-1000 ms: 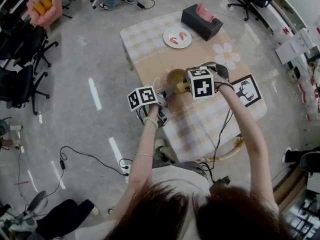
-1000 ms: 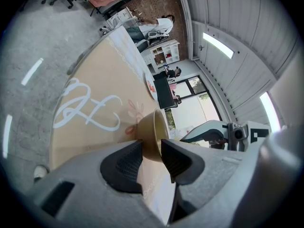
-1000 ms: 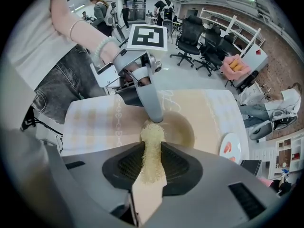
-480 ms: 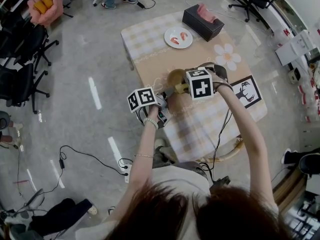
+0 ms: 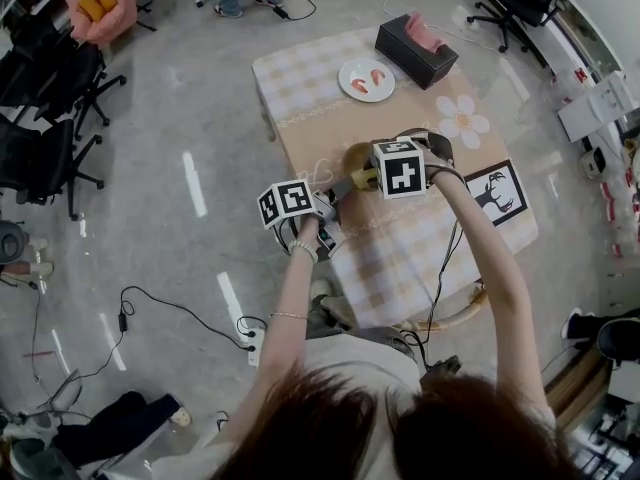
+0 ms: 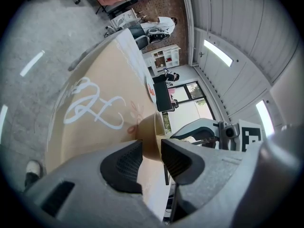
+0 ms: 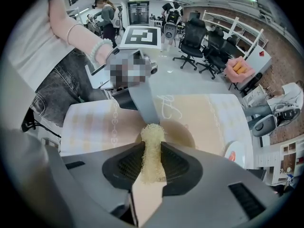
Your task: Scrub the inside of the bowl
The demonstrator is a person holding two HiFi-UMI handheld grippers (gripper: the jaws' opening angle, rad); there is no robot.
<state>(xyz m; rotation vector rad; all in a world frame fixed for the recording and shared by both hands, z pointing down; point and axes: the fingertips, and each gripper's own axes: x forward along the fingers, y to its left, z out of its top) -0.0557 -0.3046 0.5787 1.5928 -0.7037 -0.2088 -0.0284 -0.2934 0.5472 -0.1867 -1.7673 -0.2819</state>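
Note:
A tan bowl (image 5: 356,156) stands on the beige table (image 5: 420,258). My left gripper (image 5: 334,190) is shut on the bowl's near rim (image 6: 153,136), one jaw inside and one outside. My right gripper (image 5: 364,175) is shut on a pale yellow mesh scrubber (image 7: 152,151). The scrubber's tip reaches over the rim into the bowl (image 7: 183,133). In the right gripper view the left gripper (image 7: 137,96) comes in from the far side of the bowl. The bowl's inside is mostly hidden behind the right gripper's cube in the head view.
Further along the table are a white plate (image 5: 366,80) with pink pieces, a black tissue box (image 5: 416,50), a flower-shaped mat (image 5: 465,121) and a black-and-white picture mat (image 5: 495,190). Black office chairs (image 5: 45,158) stand on the floor to the left. Cables lie on the floor.
The head view has drifted a little, so the table sits slightly more to the right. Both grippers stay at the bowl with the same holds.

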